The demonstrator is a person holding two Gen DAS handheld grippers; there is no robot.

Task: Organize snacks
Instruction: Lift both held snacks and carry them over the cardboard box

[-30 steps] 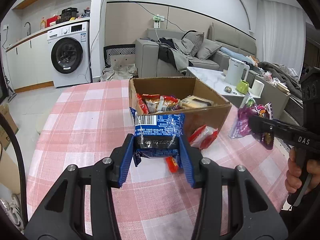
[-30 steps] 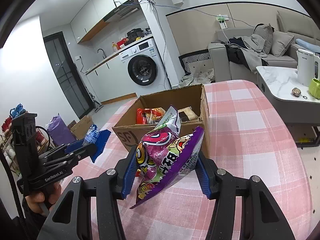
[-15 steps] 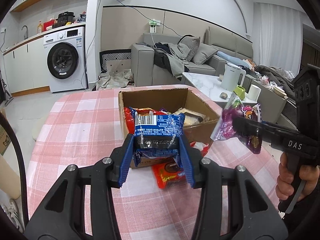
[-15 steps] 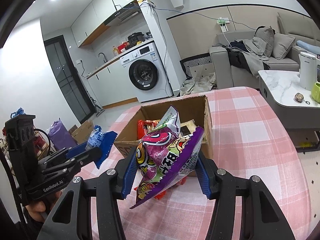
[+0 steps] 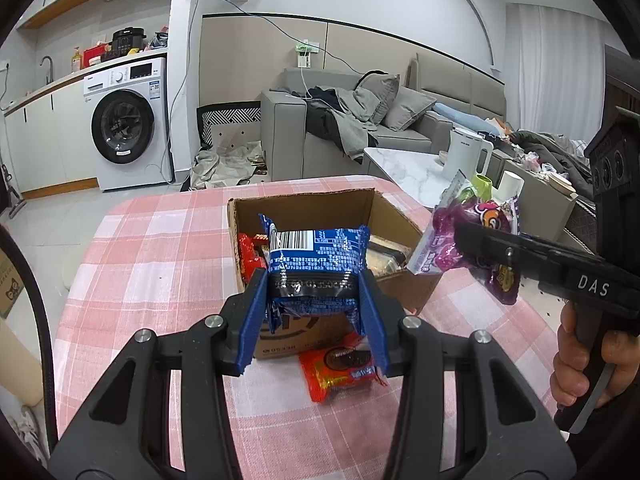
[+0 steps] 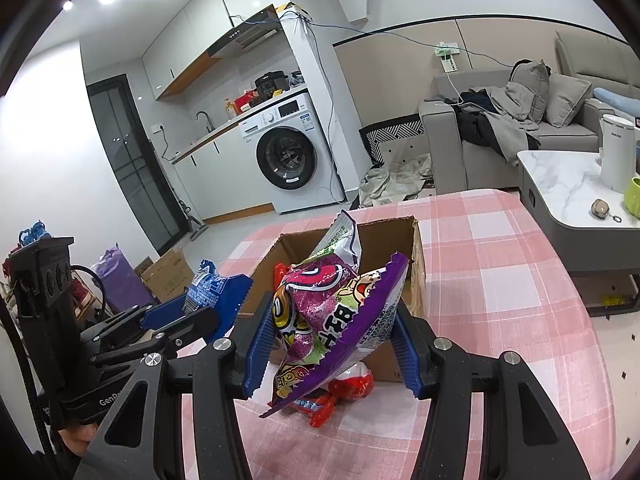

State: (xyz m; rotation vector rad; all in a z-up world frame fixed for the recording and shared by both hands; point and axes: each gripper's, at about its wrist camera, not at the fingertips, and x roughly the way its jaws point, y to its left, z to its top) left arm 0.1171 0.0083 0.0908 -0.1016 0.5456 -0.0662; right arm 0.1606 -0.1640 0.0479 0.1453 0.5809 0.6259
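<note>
Blue snack pack [image 5: 316, 264] sits clamped in left claw [image 5: 314, 316]; right claw [image 6: 332, 344] grips purple bag [image 6: 320, 312].

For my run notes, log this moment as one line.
left gripper: shut on blue foil snack pack | right gripper: shut on purple candy bag | both above open cardboard box | red packet on table

Blue snack pack [image 5: 316, 264], barcode at top, held upright above the near edge of the open cardboard box [image 5: 304, 204]. Purple candy bag [image 6: 332, 320] tilted, crumpled, held aloft just right of the box (bright cartoon print). Red wrappers and a pale packet [image 5: 384, 256] inside the box. Red-orange cookie packet [image 5: 340, 364] flat on the pink checked surface [image 5: 160, 264], touching the box's near wall.
</note>
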